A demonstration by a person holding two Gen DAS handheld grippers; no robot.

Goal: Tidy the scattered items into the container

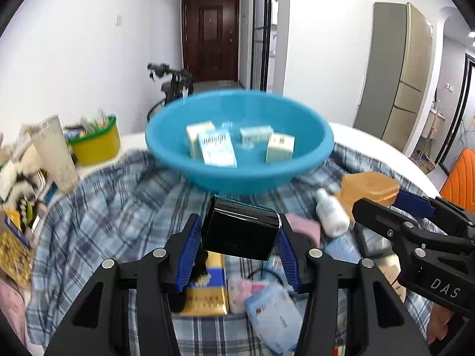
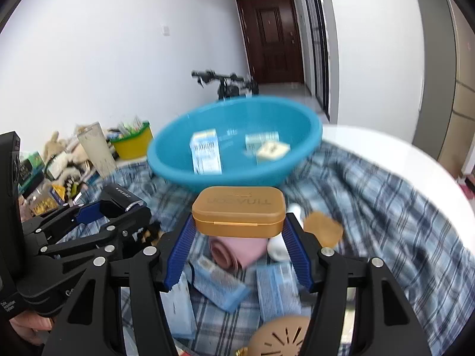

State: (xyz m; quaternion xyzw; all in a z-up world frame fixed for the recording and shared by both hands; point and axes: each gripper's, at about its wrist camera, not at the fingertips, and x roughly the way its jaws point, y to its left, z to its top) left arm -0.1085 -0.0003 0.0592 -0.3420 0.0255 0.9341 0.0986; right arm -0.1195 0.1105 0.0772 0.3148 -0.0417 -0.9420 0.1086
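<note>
My left gripper [image 1: 239,231] is shut on a glossy black box [image 1: 240,231], held in the air short of the blue basin [image 1: 237,175]. My right gripper [image 2: 239,231] is shut on an orange-brown lidded case [image 2: 239,210], also lifted in front of the blue basin [image 2: 234,178]. Several small white and pale-blue boxes [image 1: 218,146] lie inside the basin. Under the grippers, on the plaid cloth [image 1: 118,207], lie a gold and blue box [image 1: 207,290], a white bottle [image 1: 331,212], a pink roll [image 2: 237,250] and pale-blue packets [image 2: 216,281]. The right gripper [image 1: 386,204] shows at the right of the left wrist view, holding the case.
A yellow tub [image 1: 96,142] of packets and a tall grey cup [image 1: 55,154] stand at the left among clutter. A bicycle [image 1: 173,81] and a dark door [image 1: 209,35] are beyond the table. An orange chair [image 1: 461,178] is at the right. A perforated round lid [image 2: 282,338] lies near.
</note>
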